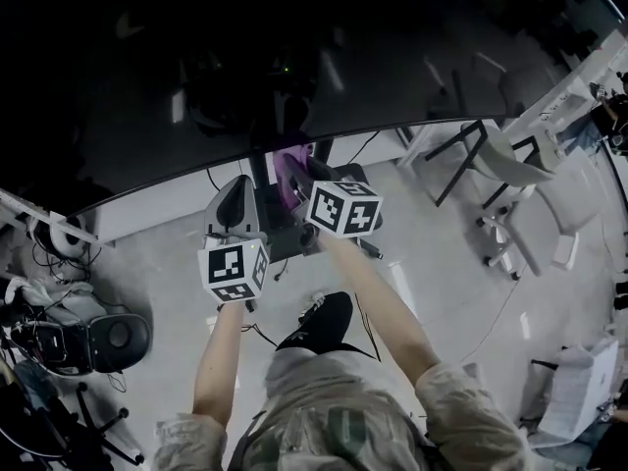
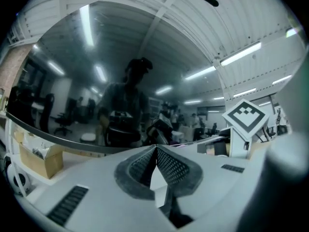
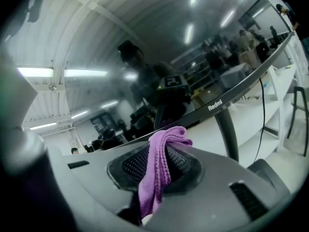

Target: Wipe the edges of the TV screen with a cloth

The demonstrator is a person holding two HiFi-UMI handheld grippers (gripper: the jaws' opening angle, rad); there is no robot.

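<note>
Two grippers, one cloth, one TV screen. Nearest, the left gripper [image 2: 155, 151] has its jaws pressed together on nothing. The right gripper [image 3: 163, 146] pinches the purple cloth [image 3: 157, 173] at a fold, with a bunched tip poking past the jaw tips and the rest hanging limp. It looks soft and light, so it should mould to a bezel. I judge that only the protruding tip should meet the panel, never the hard jaws. Beyond, the TV screen [image 3: 203, 52] is dark, glossy and likely fragile. The cloth sits close under its lower edge [image 3: 227, 99], beside the stand [image 3: 227, 134]; contact is unclear.
</note>
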